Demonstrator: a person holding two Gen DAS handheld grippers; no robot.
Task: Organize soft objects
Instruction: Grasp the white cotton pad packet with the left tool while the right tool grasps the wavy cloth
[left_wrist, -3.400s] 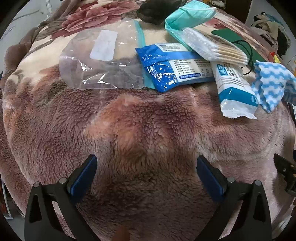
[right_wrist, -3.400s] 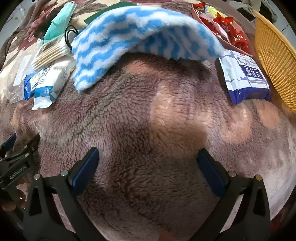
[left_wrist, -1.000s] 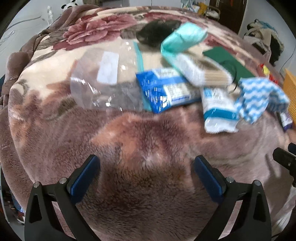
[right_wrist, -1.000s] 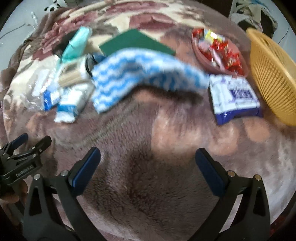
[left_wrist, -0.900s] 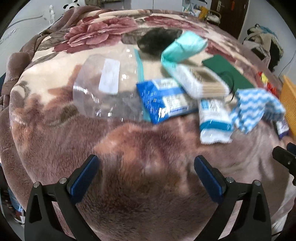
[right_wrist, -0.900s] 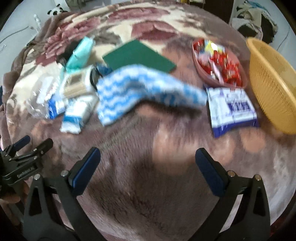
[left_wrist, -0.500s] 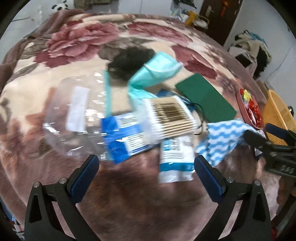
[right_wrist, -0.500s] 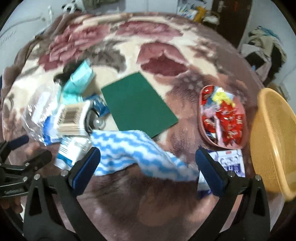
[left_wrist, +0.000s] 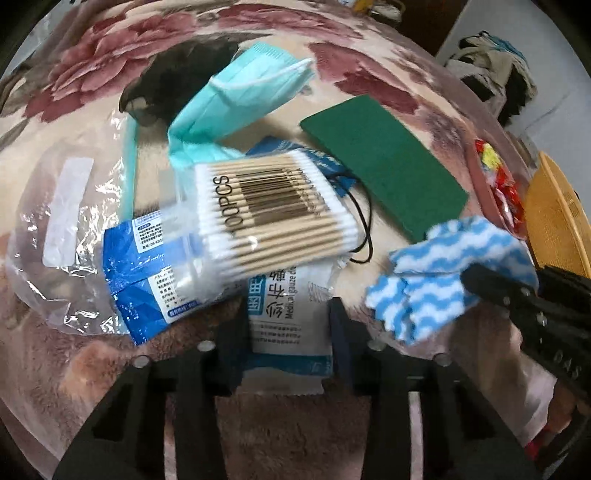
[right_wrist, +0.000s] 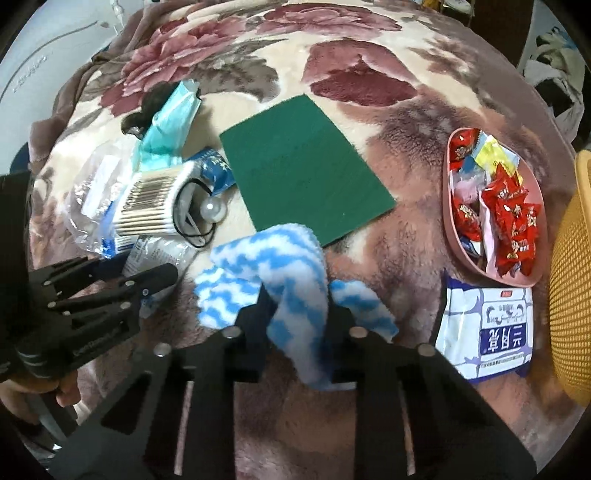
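My left gripper (left_wrist: 287, 306) is closing its jaws, one on each side of a white gauze packet (left_wrist: 291, 280), and the pads touch its edges. A pack of cotton swabs (left_wrist: 273, 206) lies partly over the packet's far end. My right gripper (right_wrist: 299, 299) is closing on a blue-and-white wavy cloth (right_wrist: 266, 258), which bunches up between its pads. Both lie on a plush flowered blanket (right_wrist: 369, 74). In the right wrist view the left gripper (right_wrist: 146, 267) is at the left, close beside the cloth.
Around the swabs lie a blue packet (left_wrist: 136, 258), a clear zip bag (left_wrist: 66, 221), a teal face mask (left_wrist: 240, 96) and a pearl hair tie (right_wrist: 212, 210). Beyond lies a green scouring pad (right_wrist: 303, 166). To the right are a pink candy tray (right_wrist: 448, 192), a wipes pack (right_wrist: 487, 332) and a yellow basket (right_wrist: 569, 258).
Both grippers moved forward over the blanket to the pile. Their jaws went from wide open to closed, the left around the gauze packet and the right around the cloth.
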